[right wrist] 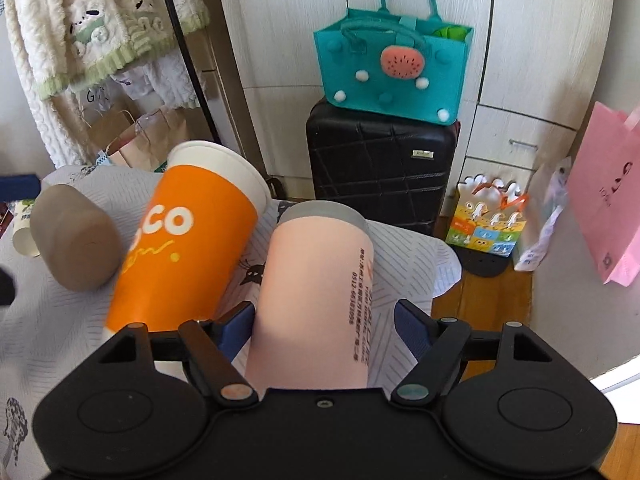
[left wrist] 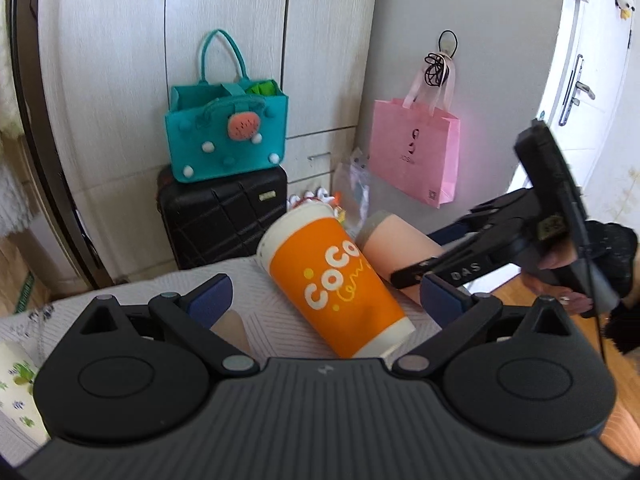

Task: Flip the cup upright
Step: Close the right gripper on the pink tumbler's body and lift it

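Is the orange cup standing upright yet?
No, the orange cup lies tilted on its side on the cloth, leaning beside the pink cup.

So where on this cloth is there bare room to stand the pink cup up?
Bare cloth lies right of the pink cup, out to the table edge, and at near left below the brown cup. The middle is crowded: the orange cup lies tilted between them. The right claw straddles the pink cup, open.

Coco cup (right wrist: 188, 240) lying mid table (right wrist: 72, 320); brown cup (right wrist: 76, 236) at its left, peach cup (right wrist: 316, 292) right, between my right gripper (right wrist: 324, 324) fingers, near table's right edge.
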Motion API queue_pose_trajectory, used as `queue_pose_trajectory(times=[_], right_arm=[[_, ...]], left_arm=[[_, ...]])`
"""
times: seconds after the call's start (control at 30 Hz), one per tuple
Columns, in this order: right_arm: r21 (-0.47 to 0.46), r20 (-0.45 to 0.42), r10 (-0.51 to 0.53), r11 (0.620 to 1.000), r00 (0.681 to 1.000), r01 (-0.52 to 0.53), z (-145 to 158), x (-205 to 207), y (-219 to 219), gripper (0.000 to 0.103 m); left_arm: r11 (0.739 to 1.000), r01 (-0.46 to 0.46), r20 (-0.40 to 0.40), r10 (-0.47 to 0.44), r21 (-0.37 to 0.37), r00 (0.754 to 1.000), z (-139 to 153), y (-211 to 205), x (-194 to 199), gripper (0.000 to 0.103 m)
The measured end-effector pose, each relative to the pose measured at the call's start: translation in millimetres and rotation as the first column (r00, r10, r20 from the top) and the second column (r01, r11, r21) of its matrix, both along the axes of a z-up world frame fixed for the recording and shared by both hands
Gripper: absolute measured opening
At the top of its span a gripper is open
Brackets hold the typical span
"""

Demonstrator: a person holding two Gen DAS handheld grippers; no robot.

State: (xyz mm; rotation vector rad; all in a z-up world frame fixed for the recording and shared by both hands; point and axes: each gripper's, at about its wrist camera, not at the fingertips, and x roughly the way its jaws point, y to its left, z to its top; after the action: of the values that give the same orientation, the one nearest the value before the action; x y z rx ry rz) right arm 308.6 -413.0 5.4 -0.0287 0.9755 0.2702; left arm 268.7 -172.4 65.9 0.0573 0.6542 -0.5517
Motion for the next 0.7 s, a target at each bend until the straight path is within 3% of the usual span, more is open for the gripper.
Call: queue_pose_trajectory(times=[0.07,0.17,0.47,0.7], right_arm=[[0.005,-0.009,0.009,1.000,1.000,-0.009,-5,3,0,0.080],[0.020,-0.009,0.003,1.000,1.000,-0.003,-5,2,2,0.068],[-0.027,0.077,-0.072,0.997,0.994,0.074,6,-38,9,0.068],[-0.012,0.087,-0.075,0.997,0.993,0.076,24,-79,17,0.068]], left_arm=[[1.000,0.001,-0.009,-0.001,-0.007,1.000,-3,-1,1,0.101],[1.000,0.011,-0.022,-0.011,-0.016,1.000,-6,-6,-2,0.101],[1.000,0.024,-0.019,-0.024,0.014,1.000,-8,-12,-22,0.102],[0.999,0.040,-0.034,-0.040,0.008,0.999,0,-6,-51,0.102]])
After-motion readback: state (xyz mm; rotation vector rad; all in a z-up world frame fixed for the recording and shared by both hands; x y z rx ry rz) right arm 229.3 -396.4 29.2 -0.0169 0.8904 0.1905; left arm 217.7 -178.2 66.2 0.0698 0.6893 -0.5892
